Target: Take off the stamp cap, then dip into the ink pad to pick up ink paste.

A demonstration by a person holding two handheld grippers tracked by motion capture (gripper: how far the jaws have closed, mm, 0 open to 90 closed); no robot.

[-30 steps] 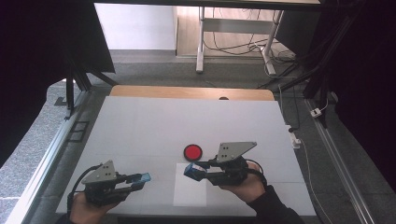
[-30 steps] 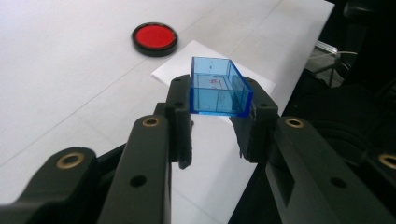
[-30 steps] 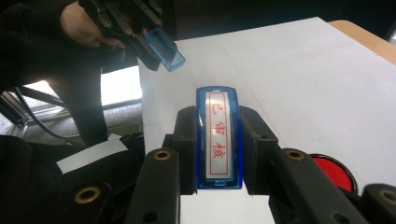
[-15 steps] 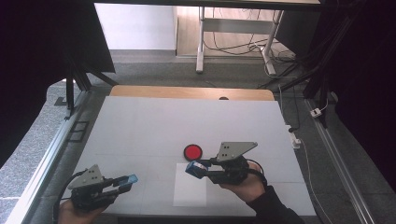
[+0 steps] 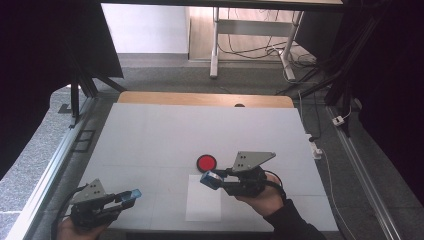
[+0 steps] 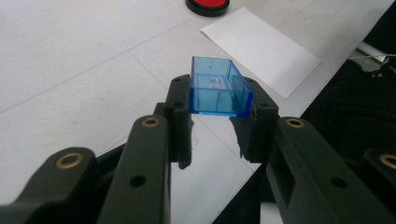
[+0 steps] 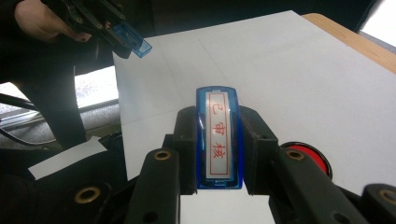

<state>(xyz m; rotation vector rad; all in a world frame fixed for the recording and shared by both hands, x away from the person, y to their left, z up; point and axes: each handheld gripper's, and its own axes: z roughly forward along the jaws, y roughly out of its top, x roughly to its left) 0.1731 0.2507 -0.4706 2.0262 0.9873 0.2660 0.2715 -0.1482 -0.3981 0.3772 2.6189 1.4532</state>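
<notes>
Blue cap (image 6: pixel 218 91), hollow and empty, clamped in left gripper (image 6: pixel 215 122); blue stamp (image 7: pixel 218 136) clamped in right gripper (image 7: pixel 218 140), above paper (image 5: pixel 204 198) beside red pad (image 5: pixel 206 162).

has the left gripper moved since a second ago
Yes. The left gripper, shut on the blue cap, has drawn back toward the table's near-left corner, away from the white paper.

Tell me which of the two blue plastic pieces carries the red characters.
The stamp body clamped in the right gripper: its white face shows red characters in a red frame. The blue cap held by the left gripper is a hollow, open shell.
</notes>
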